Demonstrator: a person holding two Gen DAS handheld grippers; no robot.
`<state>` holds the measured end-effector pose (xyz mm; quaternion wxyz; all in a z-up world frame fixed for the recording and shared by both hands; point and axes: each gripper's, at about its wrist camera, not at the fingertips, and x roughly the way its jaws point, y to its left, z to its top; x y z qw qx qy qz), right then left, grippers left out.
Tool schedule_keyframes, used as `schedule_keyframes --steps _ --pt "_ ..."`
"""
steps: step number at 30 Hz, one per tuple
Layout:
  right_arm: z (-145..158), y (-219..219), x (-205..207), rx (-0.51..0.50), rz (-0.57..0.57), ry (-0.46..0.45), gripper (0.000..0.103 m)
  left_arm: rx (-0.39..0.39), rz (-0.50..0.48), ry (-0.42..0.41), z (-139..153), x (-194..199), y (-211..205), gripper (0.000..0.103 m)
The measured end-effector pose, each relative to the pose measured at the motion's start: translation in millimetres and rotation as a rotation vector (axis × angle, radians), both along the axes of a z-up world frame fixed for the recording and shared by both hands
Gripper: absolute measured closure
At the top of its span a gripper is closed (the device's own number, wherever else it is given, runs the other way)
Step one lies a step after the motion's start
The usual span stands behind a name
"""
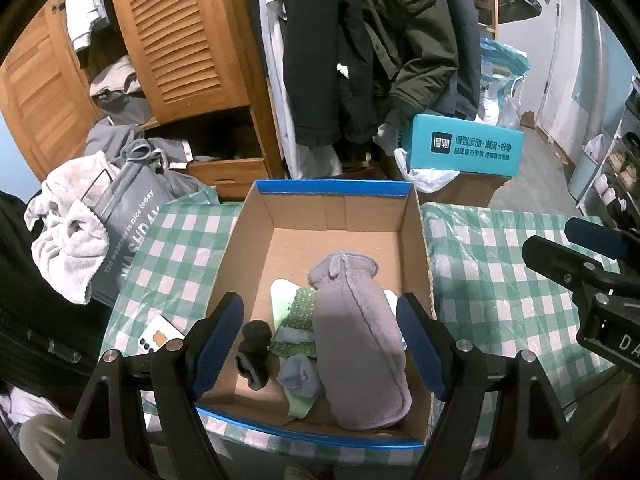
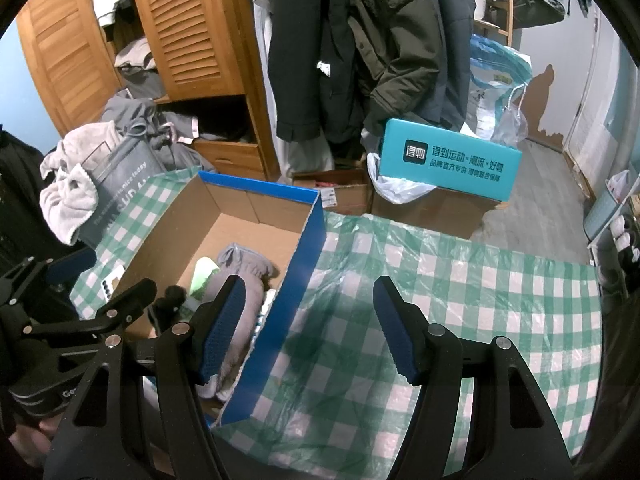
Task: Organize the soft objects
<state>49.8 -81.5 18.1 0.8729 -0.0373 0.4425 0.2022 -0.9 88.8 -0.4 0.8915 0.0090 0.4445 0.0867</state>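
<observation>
An open cardboard box [image 1: 248, 240] with a blue rim is seen on a table covered by a green-and-white checked cloth [image 2: 460, 300]. Several soft things are gathered in the near part of the box: a long grey fleece cover [image 1: 356, 344] lies lengthwise along the right side, a green sequinned piece [image 1: 300, 316] is tucked beside and partly under it, a small blue-grey sock [image 1: 300, 374] rests in front of that, and a dark rolled sock [image 1: 254, 354] lies at the left. The left gripper [image 1: 320, 344] is held above the box with its jaws spread wide; the grey cover and the socks are framed between its blue pads, but nothing is seen to be pressed or gripped. The right gripper [image 2: 310, 328] is held over the box's blue right wall and the bare cloth, likewise released, with nothing between its pads. A white phone [image 1: 158, 336] is seen on the cloth just left of the box.
</observation>
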Motion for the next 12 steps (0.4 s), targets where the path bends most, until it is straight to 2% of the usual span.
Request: schedule_keyframes --steps 12 --pt "0.0 0.2 -0.4 0.001 0.000 0.000 0.037 0.006 -0.007 -0.004 0.7 0.7 -3.9 0.023"
